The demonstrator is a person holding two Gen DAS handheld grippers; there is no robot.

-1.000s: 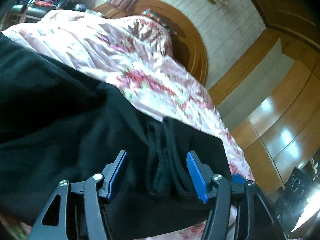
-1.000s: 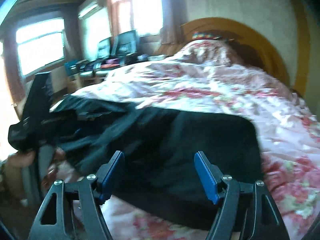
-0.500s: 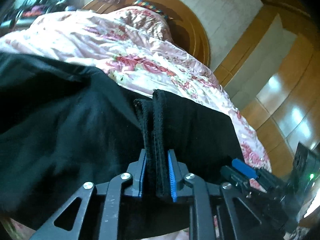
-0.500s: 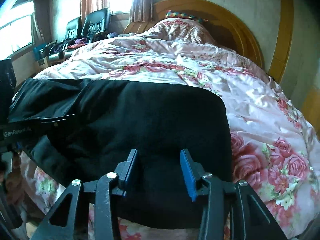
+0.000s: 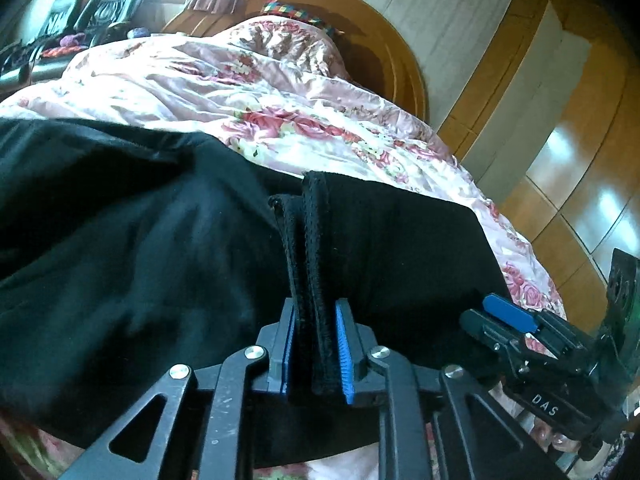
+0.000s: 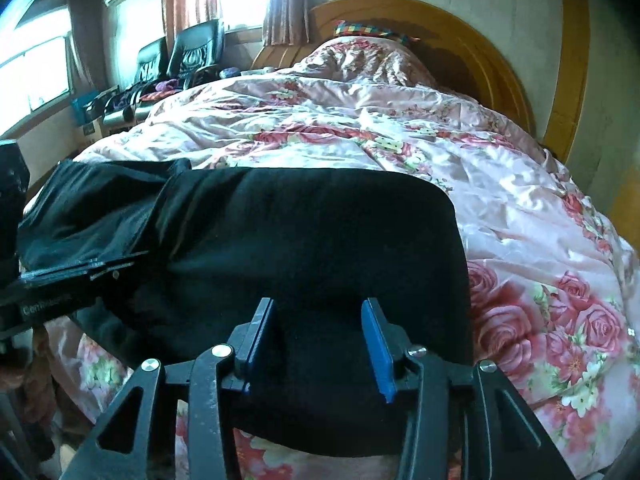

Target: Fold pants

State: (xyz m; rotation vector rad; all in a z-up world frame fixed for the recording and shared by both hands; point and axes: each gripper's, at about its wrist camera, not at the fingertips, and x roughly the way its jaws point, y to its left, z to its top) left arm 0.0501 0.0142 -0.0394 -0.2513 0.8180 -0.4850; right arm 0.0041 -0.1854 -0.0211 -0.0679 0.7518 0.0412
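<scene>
Black pants (image 5: 152,248) lie across the near edge of a bed, and in the right wrist view they (image 6: 312,232) fill the foreground. My left gripper (image 5: 316,350) is shut on a doubled, stitched edge of the pants that stands upright between its blue pads. It shows at the left of the right wrist view as the left gripper (image 6: 116,266), on the pants' left end. My right gripper (image 6: 320,340) sits over the pants' near right edge. Thick black cloth fills the gap between its pads while its jaws are opening slightly. Seen from the left wrist, the right gripper (image 5: 508,316) is at the pants' right corner.
A pink floral quilt (image 6: 400,128) covers the bed, with a wooden headboard (image 6: 472,60) behind it. Black chairs (image 6: 188,52) and clutter stand by the window at the back left. Wooden wardrobe panels (image 5: 580,128) line the right side.
Both grippers went from wide open to closed around the pants. The left one now pinches the stitched edge and has rolled a little; the right one has dropped closer to the cloth.
</scene>
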